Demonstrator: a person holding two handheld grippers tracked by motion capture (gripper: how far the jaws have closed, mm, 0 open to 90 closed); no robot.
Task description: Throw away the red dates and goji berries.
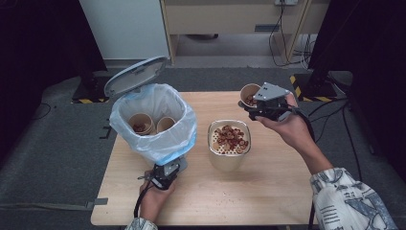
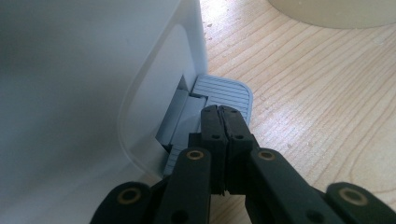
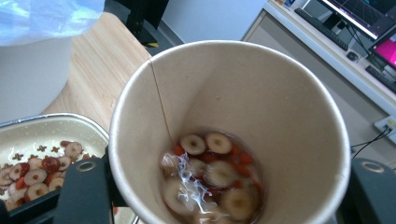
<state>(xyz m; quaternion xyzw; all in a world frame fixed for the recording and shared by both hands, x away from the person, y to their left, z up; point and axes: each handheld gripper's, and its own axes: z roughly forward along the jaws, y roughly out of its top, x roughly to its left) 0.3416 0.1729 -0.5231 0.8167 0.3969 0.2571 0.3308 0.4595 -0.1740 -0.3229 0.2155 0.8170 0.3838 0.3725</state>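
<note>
Cup (image 1: pixel 249 94) sat at the table's one o'clock in the high view, pinched by the right gripper (image 1: pixel 252 108). In the left gripper view, the left gripper (image 2: pixel 223 114) pressed shut on the bin's pedal (image 2: pixel 224 92); slipping would likely drop the lid. In the right gripper view, tilting risked spilling liquid.

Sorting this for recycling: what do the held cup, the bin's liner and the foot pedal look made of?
The cup looks like matte tan paper: a glued side seam runs down its inner wall. The liner seems thin translucent plastic film, crinkled and bluish. The pedal looks like moulded grey plastic with ribbed grooves.
</note>
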